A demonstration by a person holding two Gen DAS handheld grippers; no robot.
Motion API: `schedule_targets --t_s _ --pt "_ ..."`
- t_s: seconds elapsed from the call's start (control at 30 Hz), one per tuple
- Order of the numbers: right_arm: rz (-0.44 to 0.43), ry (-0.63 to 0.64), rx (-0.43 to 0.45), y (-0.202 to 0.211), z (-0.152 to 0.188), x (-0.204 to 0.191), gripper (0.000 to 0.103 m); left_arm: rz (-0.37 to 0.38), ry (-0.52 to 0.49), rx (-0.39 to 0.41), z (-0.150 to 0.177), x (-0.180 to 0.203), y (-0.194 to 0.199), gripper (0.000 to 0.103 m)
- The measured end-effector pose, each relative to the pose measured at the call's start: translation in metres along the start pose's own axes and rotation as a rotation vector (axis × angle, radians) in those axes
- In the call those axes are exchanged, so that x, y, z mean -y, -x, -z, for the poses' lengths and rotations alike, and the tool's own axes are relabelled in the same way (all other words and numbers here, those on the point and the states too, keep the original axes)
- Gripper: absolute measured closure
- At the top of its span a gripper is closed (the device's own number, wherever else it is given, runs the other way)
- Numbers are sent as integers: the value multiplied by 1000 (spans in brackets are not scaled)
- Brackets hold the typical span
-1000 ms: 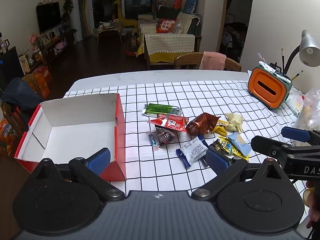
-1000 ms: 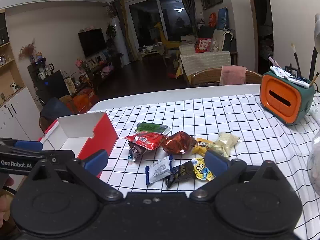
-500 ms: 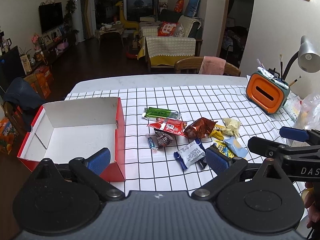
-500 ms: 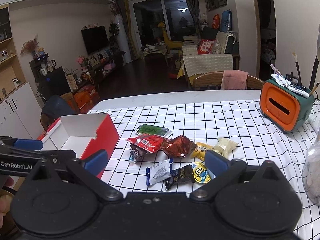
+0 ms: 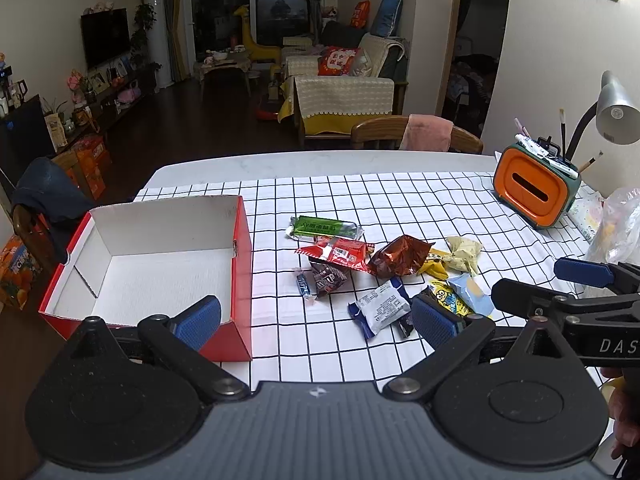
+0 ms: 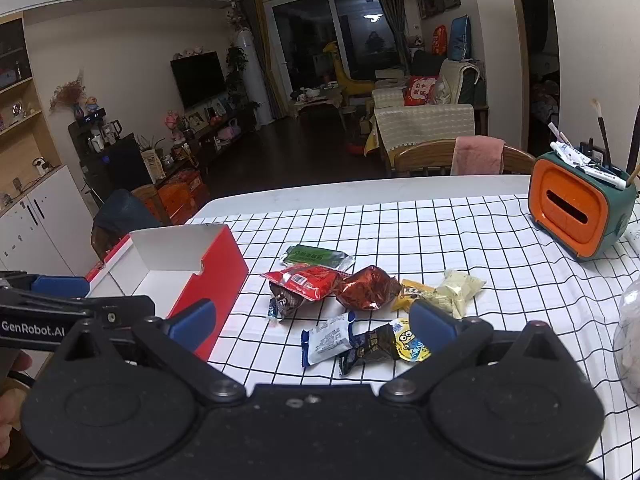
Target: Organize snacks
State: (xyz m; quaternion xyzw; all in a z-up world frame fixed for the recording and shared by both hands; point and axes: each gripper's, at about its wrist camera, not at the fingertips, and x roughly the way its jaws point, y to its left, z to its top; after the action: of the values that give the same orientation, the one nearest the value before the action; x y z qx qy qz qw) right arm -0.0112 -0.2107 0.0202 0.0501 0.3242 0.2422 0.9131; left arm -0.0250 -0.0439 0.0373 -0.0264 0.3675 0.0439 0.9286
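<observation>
A pile of several snack packets lies on the checked tablecloth: a green bar (image 5: 325, 227), a red packet (image 5: 336, 253), a brown foil bag (image 5: 400, 257), a white-and-blue packet (image 5: 382, 307) and a yellow cartoon packet (image 6: 410, 345). An open red box with a white inside (image 5: 160, 264) stands to their left and holds nothing. My left gripper (image 5: 316, 318) is open and empty, above the near table edge. My right gripper (image 6: 312, 320) is open and empty, near the front packets; it also shows in the left wrist view (image 5: 556, 292).
An orange and green pen holder (image 5: 534, 188) stands at the back right, with a desk lamp (image 5: 616, 114) beside it. A clear plastic bag (image 5: 620, 228) lies at the right edge. A wooden chair with a pink cloth (image 5: 424, 134) stands behind the table.
Both grippers have drawn back and risen a little, so the table and snacks look smaller and farther. Both stay open. No snack has moved.
</observation>
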Motion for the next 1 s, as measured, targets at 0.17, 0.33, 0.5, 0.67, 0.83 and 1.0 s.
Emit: schedule_targets --t_s 0.17,0.33,0.5,0.67,0.83,1.0 --pt "-11 -8 6 2 1 6 0 -15 -3 4 0 6 2 1" --pt "-17 -17 18 4 4 10 0 -14 -11 1 -1 12 3 1" --pt "-13 -22 26 3 4 10 0 -20 -12 3 -3 14 2 1" --pt "2 -31 21 -1 4 12 0 -6 -17 -14 -5 13 -7 1" --pt "27 -43 15 -3 4 15 0 31 -31 -29 -9 13 -20 1" --pt "49 -60 3 -9 4 19 0 78 -67 -46 -13 16 -33 1"
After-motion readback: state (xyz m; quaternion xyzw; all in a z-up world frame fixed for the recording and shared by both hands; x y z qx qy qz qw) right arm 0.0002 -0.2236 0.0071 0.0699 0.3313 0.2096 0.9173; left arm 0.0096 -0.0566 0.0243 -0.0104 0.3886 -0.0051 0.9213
